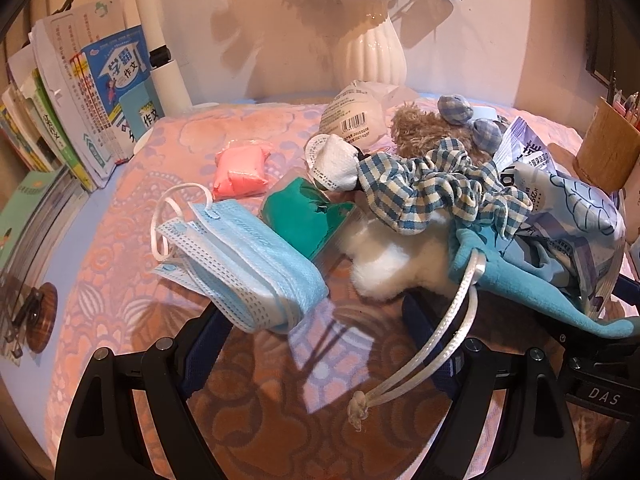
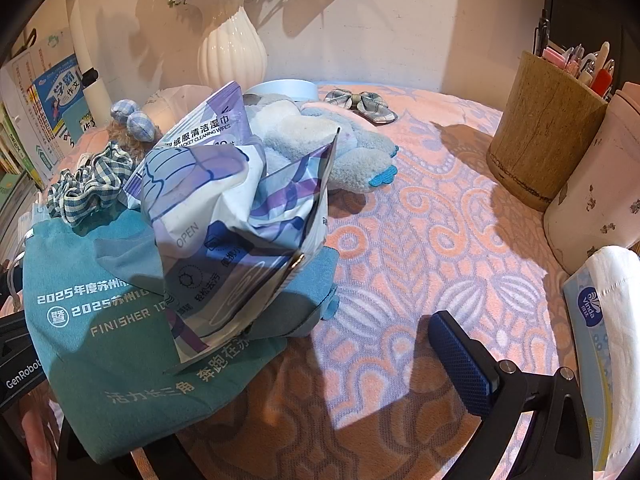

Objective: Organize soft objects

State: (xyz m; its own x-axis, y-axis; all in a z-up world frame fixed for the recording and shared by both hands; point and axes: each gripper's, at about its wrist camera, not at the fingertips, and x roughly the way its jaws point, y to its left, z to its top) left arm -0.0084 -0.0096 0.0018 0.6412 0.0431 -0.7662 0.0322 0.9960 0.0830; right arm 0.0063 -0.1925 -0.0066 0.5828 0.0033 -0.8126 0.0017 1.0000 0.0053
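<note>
Teal drawstring pouch (image 2: pixel 100 344) holds a crumpled wipes packet (image 2: pixel 236 216); right gripper (image 2: pixel 280 364) jaws spread wide around the pouch; left gripper (image 1: pixel 316 344) jaws wide, empty.

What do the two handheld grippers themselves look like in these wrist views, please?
Both are black two-finger tools. The left gripper has black angular finger arms with silver screw heads and dark blue inner pads. The right gripper shows the same black frame, and its fingers carry a dark blue textured pad. White lettering reading DAS and GenRobot appears on black gripper parts. No sleeves show.
</note>
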